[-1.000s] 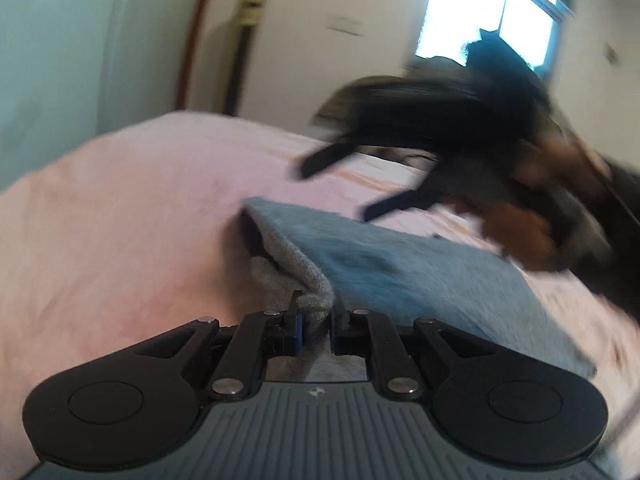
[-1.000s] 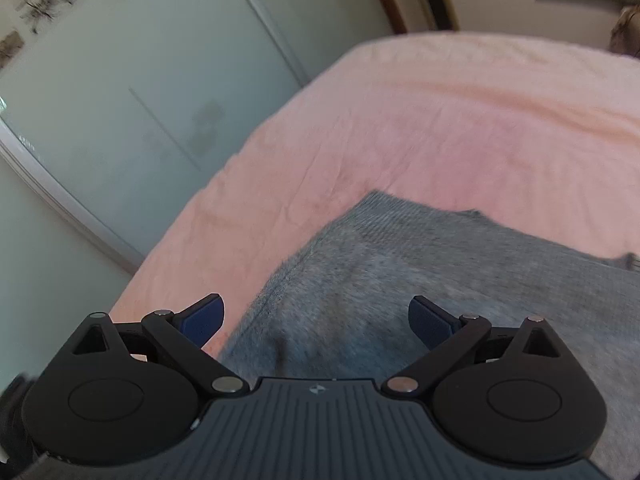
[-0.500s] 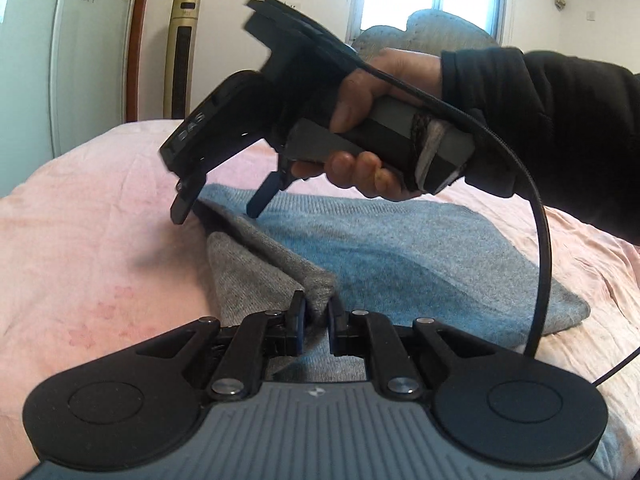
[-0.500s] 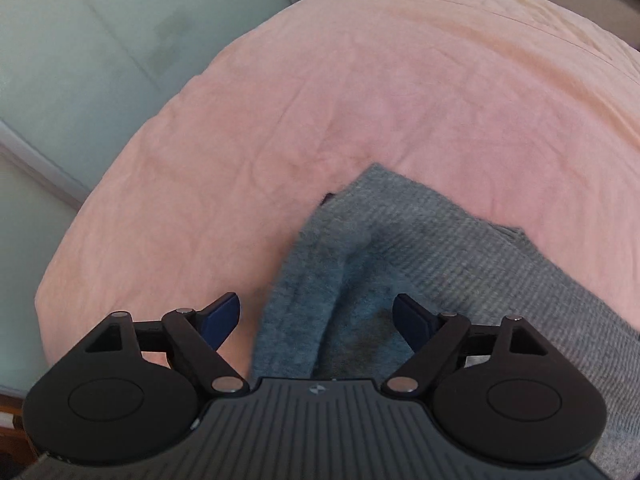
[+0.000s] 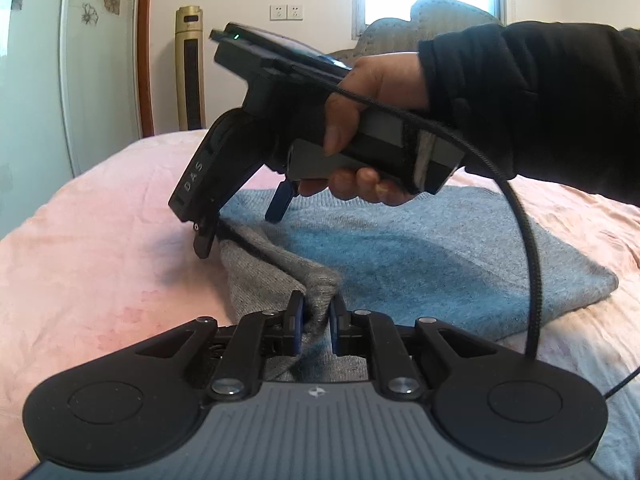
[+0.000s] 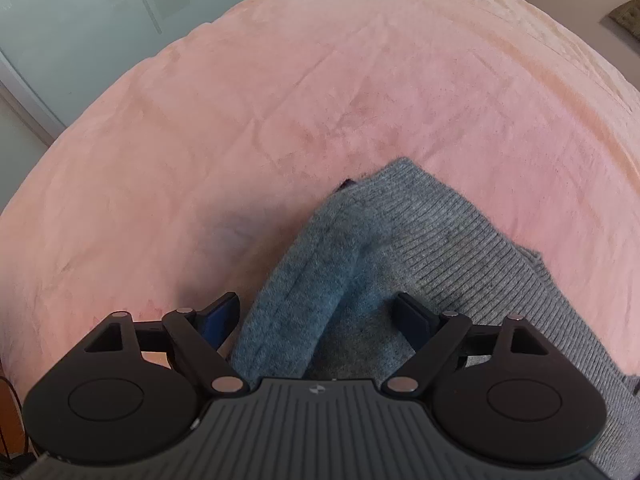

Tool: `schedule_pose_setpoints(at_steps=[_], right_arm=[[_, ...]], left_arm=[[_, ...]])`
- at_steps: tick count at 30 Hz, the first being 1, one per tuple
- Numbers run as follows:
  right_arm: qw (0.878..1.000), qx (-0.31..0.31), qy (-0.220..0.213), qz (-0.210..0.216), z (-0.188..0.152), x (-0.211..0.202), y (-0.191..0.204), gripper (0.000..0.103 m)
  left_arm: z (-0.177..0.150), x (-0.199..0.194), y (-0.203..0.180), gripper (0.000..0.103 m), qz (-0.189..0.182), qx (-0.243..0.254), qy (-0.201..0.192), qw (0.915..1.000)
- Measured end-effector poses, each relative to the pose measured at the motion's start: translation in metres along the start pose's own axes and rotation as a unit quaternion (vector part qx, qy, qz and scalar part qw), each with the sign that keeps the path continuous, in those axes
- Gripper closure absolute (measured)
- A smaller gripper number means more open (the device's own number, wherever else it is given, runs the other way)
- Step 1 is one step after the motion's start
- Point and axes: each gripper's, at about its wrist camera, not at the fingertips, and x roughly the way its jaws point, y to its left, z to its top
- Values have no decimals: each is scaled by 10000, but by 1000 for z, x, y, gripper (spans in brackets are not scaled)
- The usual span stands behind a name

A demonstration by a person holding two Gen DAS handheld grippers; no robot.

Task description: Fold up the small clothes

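Observation:
A grey knit sweater [image 5: 420, 264] lies folded on a pink blanket [image 5: 100, 264]. My left gripper [image 5: 315, 322] is shut on a near corner of the sweater, pinching a raised fold. My right gripper [image 5: 240, 228] comes down from the right, held by a hand in a black sleeve; it is open and straddles the sweater's far left corner. In the right wrist view the right gripper [image 6: 318, 316] is open, with its blue pads on either side of a bunched ridge of the sweater [image 6: 360, 260], not closed on it.
The pink blanket [image 6: 240, 120] covers the bed all around. Pale wardrobe doors [image 5: 40, 80] stand at the left, a gold tower fan [image 5: 191, 68] at the back. A black cable [image 5: 528, 264] hangs from the right gripper across the sweater.
My right gripper swung in over the sweater and lowered onto its far left corner, still open. My left gripper kept its hold on the near corner.

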Motion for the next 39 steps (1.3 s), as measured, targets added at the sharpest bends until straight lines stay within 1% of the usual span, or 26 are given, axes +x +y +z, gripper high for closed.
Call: schedule_pose_setpoints(at_steps=[2,4,6,7,11,12,13,14,15,16,19,20,22,24,25,27,30,31,33,34,35,36,37,38,39], right_arm=[[10000,9,-11,14,-1,-2,-1,15],[10000,37,-5,25,-2,-3,-2,15],[10000,34,21,23,-1,-2,-1,15],[10000,25,34,16,-1,-1,0,15],[10000,18,54,1,3,5,2,13],[10000,19,60,-2,3,5,2,13],[10000,18,66,-4,4,6,2,12],[10000,30,70,-1,4,6,2,12],[10000,53,75,7,5,5,2,12],[9999,70,84,13,5,5,2,12],[9999,126,75,66,6,4,1,13],[9999,132,79,79,6,3,1,13],[9998,170,69,88,6,3,0,13],[9997,197,42,100,7,2,1,13],[9997,208,36,110,9,2,1,13],[9998,152,45,94,12,2,5,14],[10000,17,62,-4,17,4,11,16],[9999,-29,81,-58,19,5,12,16],[9996,-120,151,-205,21,10,13,19],[9993,-170,178,-286,20,12,11,27],[9989,-239,152,-372,19,13,10,41],[9985,-286,102,-446,18,11,7,48],[9987,-265,68,-434,17,8,2,59],[9991,-194,9,-366,16,5,-5,72],[9994,-117,-70,-304,14,1,-13,82]], left_arm=[[1,-2,6,89,125,-126,37,9998],[1,0,10,72,227,-259,119,9993],[0,1,17,20,432,-426,119,9981],[-1,1,19,17,496,-442,34,9978],[-2,-2,18,20,400,-358,-154,9984],[-1,-1,20,42,347,-427,-134,9984],[0,1,24,66,279,-572,-14,9980],[1,7,30,97,188,-805,206,9964],[0,11,38,97,102,-1114,333,9932],[-1,12,46,97,101,-1378,354,9898],[-3,9,55,97,133,-1675,314,9853],[-2,7,55,97,147,-1669,264,9855],[0,3,50,98,226,-1492,140,9885],[1,0,39,98,260,-1105,41,9935],[1,-1,33,98,252,-886,-6,9957],[1,-2,18,98,110,-516,-125,9985],[-1,-5,0,98,17,56,-309,9995],[-2,-5,-3,98,12,161,-322,9994],[-3,-1,-4,98,29,219,-297,9993],[-3,0,-5,98,49,221,-280,9994],[-2,0,-4,98,70,215,-269,9994],[-2,0,-4,98,65,216,-273,9994],[-2,-1,-5,98,53,228,-284,9993],[-3,-3,-6,98,51,247,-298,9992],[-2,-4,-7,98,18,262,-321,9991]])
